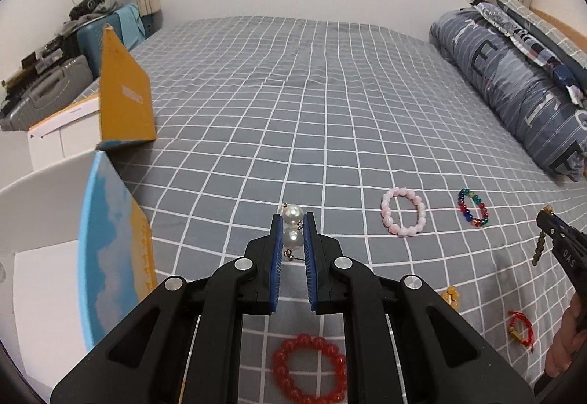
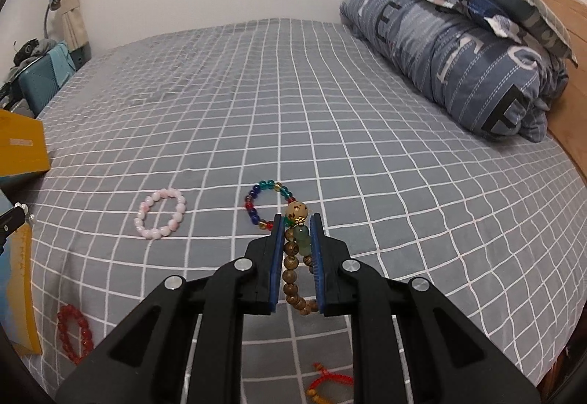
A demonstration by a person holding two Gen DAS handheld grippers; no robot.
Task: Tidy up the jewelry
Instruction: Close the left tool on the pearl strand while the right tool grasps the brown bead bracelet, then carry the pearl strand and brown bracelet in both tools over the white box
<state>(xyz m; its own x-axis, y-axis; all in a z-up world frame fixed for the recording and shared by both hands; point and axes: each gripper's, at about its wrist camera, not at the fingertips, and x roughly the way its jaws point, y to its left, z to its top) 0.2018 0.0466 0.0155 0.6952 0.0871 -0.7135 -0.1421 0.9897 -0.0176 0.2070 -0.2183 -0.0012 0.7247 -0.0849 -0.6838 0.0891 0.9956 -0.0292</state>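
Note:
My left gripper [image 1: 292, 220] is shut on a pair of pearl earrings [image 1: 292, 226], held above the grey checked bed [image 1: 293, 103]. My right gripper [image 2: 298, 220] is shut on a brown wooden bead bracelet [image 2: 291, 268] with a green bead and a large tan bead; it hangs between the pads. The right gripper also shows at the right edge of the left wrist view [image 1: 557, 239]. On the bed lie a pink bead bracelet [image 1: 403, 211], a multicoloured bead bracelet [image 1: 473, 208], a red bead bracelet [image 1: 310, 367], a red cord bracelet [image 1: 521, 329] and a small yellow bead piece [image 1: 451, 296].
An open white box with a blue and yellow lid [image 1: 110, 250] stands at the left, next to a second box with a yellow lid [image 1: 124, 96]. A rolled blue duvet [image 1: 513, 81] and pillows lie at the right. Suitcases [image 1: 55, 88] stand beyond the bed's left edge.

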